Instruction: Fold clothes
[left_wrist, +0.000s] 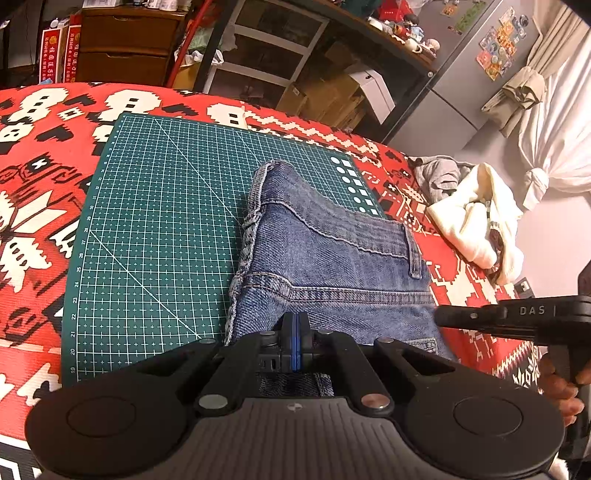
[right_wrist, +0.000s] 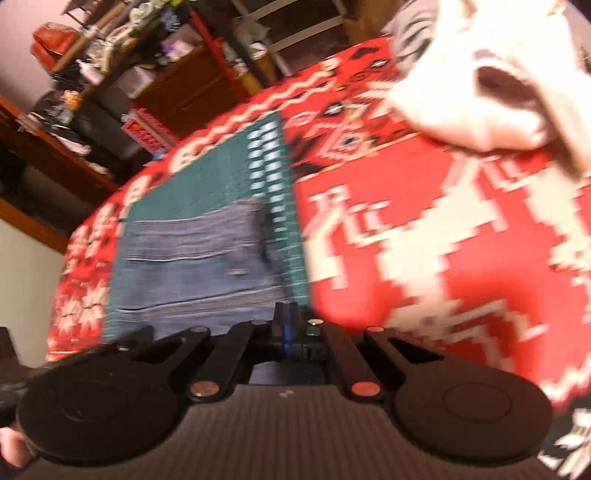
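Item: jeans (left_wrist: 325, 266), blue denim, already folded into a thick multi-layer stack. Loc: on the green cutting mat (left_wrist: 159, 206), toward its right edge and near edge; mat lies on a red patterned blanket (left_wrist: 37, 155).

Left gripper (left_wrist: 294, 325): blue pads pressed together, clenched at the near edge of the jeans. Whether any cloth is pinched between them cannot be told; fingers sit against the denim, no fabric visibly lifted.

Right gripper (right_wrist: 286, 328): also clenched, pads together, at the near edge of the jeans by the mat's right edge. View is badly motion-blurred, so grasp vs. empty closure not confirmed. In the left view its black body reaches in from the right, just over the denim.

Handling est.: denim is heavy for cloth, semi-stiff, holds a crease, not slippery, not fragile. Stacked layers will resist bending and may slide apart if only the top ply is taken. Best hold: thick stitched seams, waistband or belt loop (left_wrist: 415, 254), both near corners at once, pinching all layers.

Other: cream garment (left_wrist: 469, 221) and a grey one sit well apart, near the blanket's right edge, unfolded.
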